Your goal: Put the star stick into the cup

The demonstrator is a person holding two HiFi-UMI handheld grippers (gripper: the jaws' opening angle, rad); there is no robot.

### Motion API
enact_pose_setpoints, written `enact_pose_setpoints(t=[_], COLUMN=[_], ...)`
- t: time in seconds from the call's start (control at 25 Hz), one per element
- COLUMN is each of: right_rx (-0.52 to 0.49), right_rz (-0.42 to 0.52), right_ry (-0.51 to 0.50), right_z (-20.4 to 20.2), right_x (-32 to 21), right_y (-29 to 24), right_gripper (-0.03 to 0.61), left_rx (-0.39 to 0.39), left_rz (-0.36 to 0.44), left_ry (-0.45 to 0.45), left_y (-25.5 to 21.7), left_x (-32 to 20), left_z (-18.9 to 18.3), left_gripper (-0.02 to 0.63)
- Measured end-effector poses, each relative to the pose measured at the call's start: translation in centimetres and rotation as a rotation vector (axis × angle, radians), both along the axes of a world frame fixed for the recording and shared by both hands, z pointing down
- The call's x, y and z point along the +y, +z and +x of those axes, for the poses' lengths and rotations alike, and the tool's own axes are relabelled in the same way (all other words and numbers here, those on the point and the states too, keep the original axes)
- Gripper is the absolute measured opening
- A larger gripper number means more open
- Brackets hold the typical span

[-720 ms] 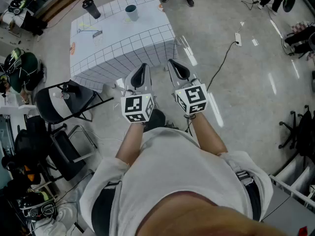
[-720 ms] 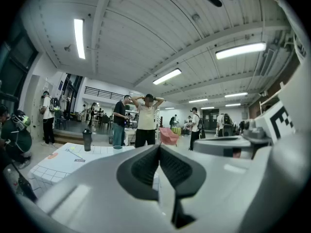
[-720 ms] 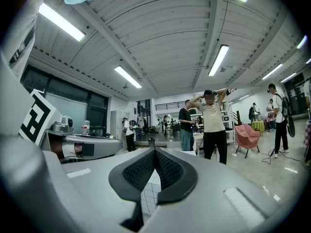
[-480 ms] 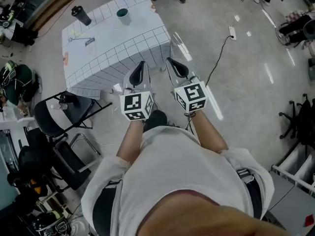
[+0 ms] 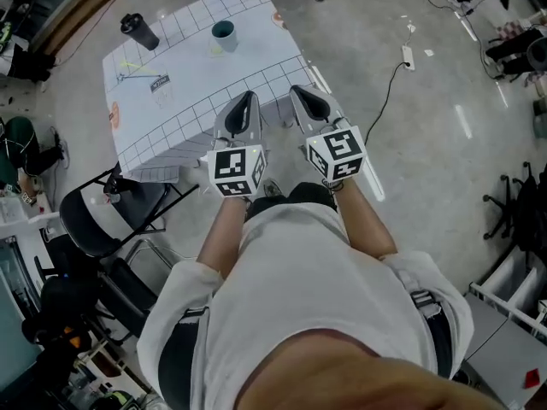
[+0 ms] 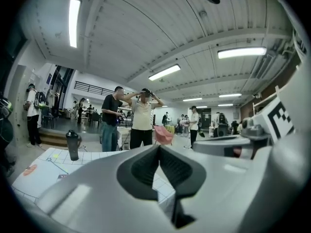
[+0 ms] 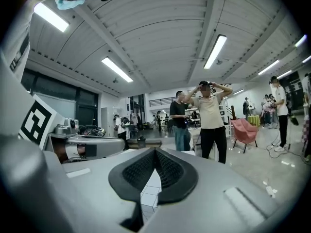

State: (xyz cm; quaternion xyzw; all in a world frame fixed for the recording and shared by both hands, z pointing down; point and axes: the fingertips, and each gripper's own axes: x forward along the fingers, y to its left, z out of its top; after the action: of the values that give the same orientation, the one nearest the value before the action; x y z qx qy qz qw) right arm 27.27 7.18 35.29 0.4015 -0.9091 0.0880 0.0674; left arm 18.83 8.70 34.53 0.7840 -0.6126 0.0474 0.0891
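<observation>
A table (image 5: pixel 248 75) under a white gridded cloth stands ahead of me in the head view. On it, near the far edge, is a dark teal cup (image 5: pixel 224 34). The thin star stick (image 5: pixel 139 76) lies flat toward the table's left side, well apart from the cup. My left gripper (image 5: pixel 245 101) and right gripper (image 5: pixel 303 95) hover side by side over the table's near edge, both shut with nothing between the jaws. In the left gripper view the left gripper (image 6: pixel 158 147) has its pads pressed together; the right gripper (image 7: pixel 155 151) shows the same in its own view.
A black bottle (image 5: pixel 137 30) stands at the table's far left corner, and a small label card (image 5: pixel 160 82) lies beside the stick. A black folding chair (image 5: pixel 111 207) is left of me. A cable (image 5: pixel 389 84) runs over the floor at right. People (image 6: pixel 142 118) stand beyond the table.
The table has come nearer in the head view. Both grippers, before over the floor short of it, now reach its near edge. The jaws stayed shut.
</observation>
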Motion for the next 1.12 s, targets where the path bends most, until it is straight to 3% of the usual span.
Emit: enact_pose_setpoints(t=[0.36,0.56,0.76,1.12], right_rx=[0.007,0.069,0.068,0.081], right_rz=[-0.077,-0.147,-0.122,-0.117], right_ry=[-0.092,-0.212,-0.36,-0.597], right_z=[-3.9,-6.8,-10.7,-19.0], right_x=[-6.4,-10.8,-14.6,-15.7], right_y=[1.6,4.2,4.4,5.3], right_gripper=[0.0,0.0,0.0,0.0], left_rx=[0.028,0.028,0.0,-0.017], left_rz=[-0.059,-0.08,-0.098,-0.113], left_ry=[-0.07,-0.145,-0.246,-0.446], left_y=[1.8,3.1,3.9,4.8], left_x=[-5.9,-10.5,-14.2,-13.6], left_z=[-4.4,-6.8,-9.7,-16.1], left_gripper=[0.003,0.003,0.003,0.003])
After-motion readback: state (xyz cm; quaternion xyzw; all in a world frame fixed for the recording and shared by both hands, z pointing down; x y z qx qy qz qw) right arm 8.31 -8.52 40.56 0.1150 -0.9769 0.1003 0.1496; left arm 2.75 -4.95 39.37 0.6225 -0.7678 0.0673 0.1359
